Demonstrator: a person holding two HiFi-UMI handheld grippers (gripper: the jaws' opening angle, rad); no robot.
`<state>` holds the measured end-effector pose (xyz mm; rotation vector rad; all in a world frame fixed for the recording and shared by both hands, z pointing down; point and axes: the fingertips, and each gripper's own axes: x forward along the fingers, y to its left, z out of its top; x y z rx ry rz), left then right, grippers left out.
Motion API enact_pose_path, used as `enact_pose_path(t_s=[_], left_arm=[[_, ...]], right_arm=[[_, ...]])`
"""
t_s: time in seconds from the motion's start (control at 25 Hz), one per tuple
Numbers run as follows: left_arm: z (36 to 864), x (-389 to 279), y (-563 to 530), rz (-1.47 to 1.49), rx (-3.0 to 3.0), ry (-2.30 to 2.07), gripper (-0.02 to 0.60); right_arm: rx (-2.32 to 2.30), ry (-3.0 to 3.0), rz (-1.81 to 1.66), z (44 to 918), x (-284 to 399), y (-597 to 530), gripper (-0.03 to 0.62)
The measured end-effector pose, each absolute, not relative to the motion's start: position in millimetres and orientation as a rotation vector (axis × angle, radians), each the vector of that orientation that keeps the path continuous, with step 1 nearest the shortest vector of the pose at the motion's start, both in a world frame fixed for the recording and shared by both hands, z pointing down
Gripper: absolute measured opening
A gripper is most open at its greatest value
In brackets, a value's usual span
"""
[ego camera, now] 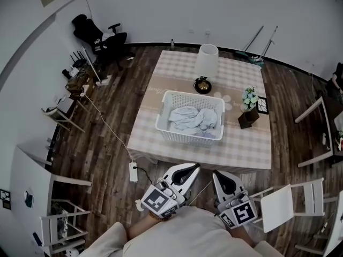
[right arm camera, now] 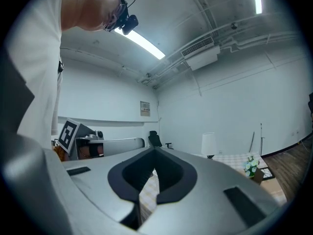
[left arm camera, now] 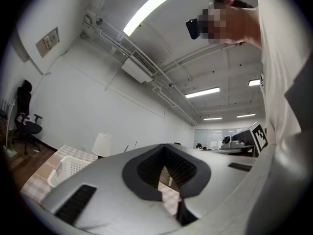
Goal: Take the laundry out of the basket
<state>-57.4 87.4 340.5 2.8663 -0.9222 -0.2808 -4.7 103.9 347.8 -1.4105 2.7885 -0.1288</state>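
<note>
The left gripper and right gripper hung low against the person's body, pointing toward the desk but well short of its near edge. Each had its jaws pressed together with nothing between them (only a sliver of checked cloth showed through the gap in either gripper view). That looked like a carrying pose, judged as a start rather than a reach: the jaws would have to part before they could take any cloth.

The laundry, a loose heap of pale pieces, lay wholly inside the basket, so none of the task seemed done. The basket stood near the middle of the desk, toward the person's side, probably so both grippers could come down into it from above. A lamp and a small dark bowl stood behind it, and flowers stood to its right, all apart from the basket. The near approach was therefore free. The heap was soft and crumpled, so a pinch on a raised fold would likely lift one piece and drag its neighbours.
</note>
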Motion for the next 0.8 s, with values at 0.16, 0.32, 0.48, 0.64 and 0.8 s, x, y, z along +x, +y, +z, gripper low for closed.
enact_pose_path(t_s=[0.16, 0.32, 0.48, 0.64, 0.8], left_arm=[[335.7, -83.2, 53.6, -0.287, 2.866, -0.922, 0.023], [334.6, -105.0, 24.9, -0.290, 2.863, -0.920, 0.023], [337.7, -112.9, 4.7, -0.271, 2.876, -0.884, 0.023], [341.5, -112.9, -8.9, -0.240, 2.882, -0.839, 0.023], [341.8, -100.7, -8.8, -0.215, 2.900, -0.805, 0.023]], right_arm=[[-1.396, 2.795, -0.119, 341.0, -32.9, 68.3, 0.009], [-1.388, 2.800, -0.111, 338.3, -56.8, 39.0, 0.009], [-1.408, 2.784, -0.119, 340.9, -67.2, 16.9, 0.009], [-1.435, 2.767, -0.131, 342.7, -66.7, 6.5, 0.009], [-1.457, 2.755, -0.135, 345.3, -52.7, 2.7, 0.010]])
